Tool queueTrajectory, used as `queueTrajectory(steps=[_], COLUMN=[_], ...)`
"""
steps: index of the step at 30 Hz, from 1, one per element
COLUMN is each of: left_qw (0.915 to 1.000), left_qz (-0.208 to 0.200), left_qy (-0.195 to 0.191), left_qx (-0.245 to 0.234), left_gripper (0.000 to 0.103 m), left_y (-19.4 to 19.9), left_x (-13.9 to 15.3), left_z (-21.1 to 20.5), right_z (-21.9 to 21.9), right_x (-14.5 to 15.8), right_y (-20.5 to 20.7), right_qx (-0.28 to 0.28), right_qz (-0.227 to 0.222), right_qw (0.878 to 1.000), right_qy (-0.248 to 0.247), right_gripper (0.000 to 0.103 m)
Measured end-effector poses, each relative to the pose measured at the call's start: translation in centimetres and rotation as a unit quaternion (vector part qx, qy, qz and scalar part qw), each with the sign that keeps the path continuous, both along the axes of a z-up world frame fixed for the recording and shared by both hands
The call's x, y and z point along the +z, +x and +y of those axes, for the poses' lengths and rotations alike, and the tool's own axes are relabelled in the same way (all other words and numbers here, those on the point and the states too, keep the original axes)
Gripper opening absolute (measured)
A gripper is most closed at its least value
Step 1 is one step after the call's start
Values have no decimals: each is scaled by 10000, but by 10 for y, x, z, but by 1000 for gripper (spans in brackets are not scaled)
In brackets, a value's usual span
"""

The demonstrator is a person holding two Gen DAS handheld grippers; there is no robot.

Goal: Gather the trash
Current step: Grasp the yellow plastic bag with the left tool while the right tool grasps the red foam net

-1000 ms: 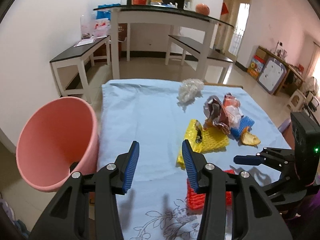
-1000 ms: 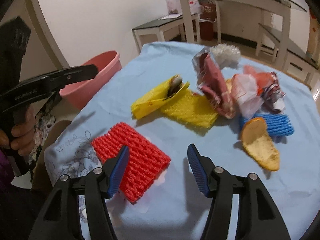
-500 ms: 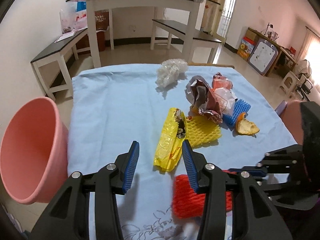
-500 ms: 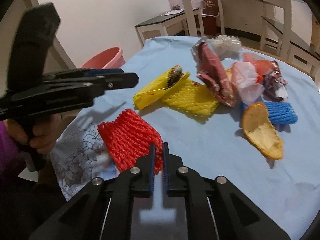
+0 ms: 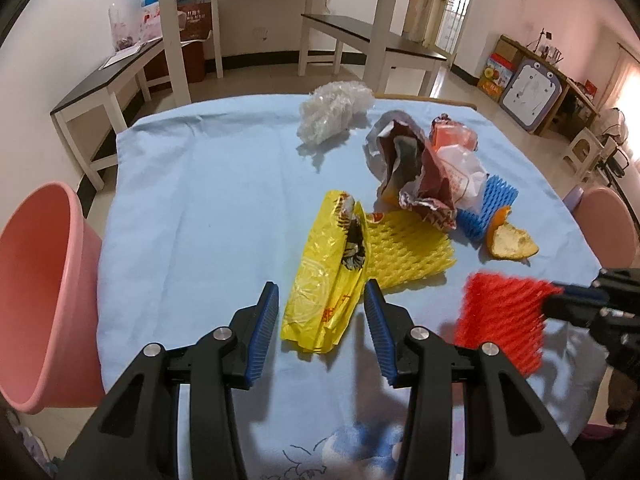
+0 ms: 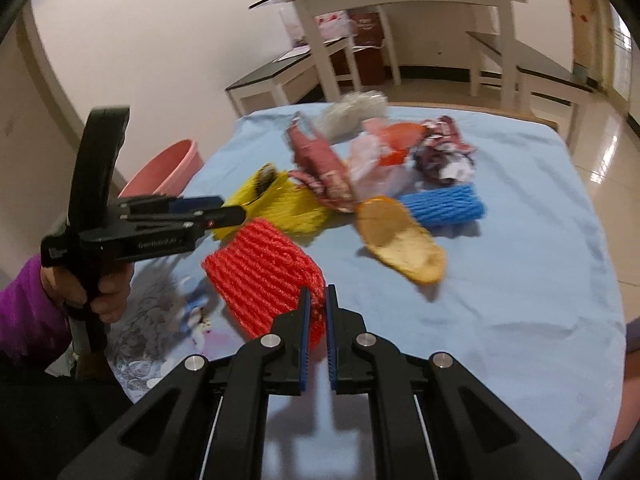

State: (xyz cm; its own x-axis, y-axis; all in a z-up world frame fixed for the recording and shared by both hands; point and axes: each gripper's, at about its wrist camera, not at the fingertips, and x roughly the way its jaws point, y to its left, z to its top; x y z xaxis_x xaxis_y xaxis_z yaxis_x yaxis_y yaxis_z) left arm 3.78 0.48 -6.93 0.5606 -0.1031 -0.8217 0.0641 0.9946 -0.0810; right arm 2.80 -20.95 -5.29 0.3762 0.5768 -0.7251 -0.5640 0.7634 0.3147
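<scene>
So the big change: a second ago the right gripper (image 6: 316, 312) was spread wide over the red foam net (image 6: 264, 276), half a second ago it snapped together on the near corner, and now that net is pinched between the blue pads and looks lifted clear of the tabletop (image 6: 520, 280). In the left wrist view the red net hangs off to the right of the left gripper (image 5: 320, 332), a bit blurred, so I'd guess it's on the move.

Meanwhile the left gripper has swung in from beside the bin. Its fingers are spread apart with nothing in them, and the yellow plastic bag (image 5: 328, 280) sits right between and just ahead of the tips, flat on the cloth, with the yellow foam net (image 5: 404, 248) tucked under its right edge.

What that means, imo: first piece of trash is grabbed, not binned yet. The pink bin (image 5: 36, 300) stands off the tabletop edge, far to the left of the left gripper, so the red net has to travel across in front of it to get there. Could get crowded if both go at once.

Everything else waits further ahead of both grippers: the crumpled wrappers (image 5: 416, 172), blue foam net (image 5: 488, 208), orange peel (image 5: 508, 240) and the clear plastic wad (image 5: 332, 112).
</scene>
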Motion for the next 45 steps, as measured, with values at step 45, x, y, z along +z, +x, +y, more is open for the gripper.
queueTrajectory(steps=[45], left_qw=[9913], left_qz=[-1175], left_qy=[126], left_qx=[583], left_gripper=[15], left_y=[-46], left_x=[55], left_z=[19], right_z=[9], right_x=[38], right_y=[9], right_qx=[-620], right_qz=[-650], right_qw=[9950], right_qy=[436], right_gripper=[6])
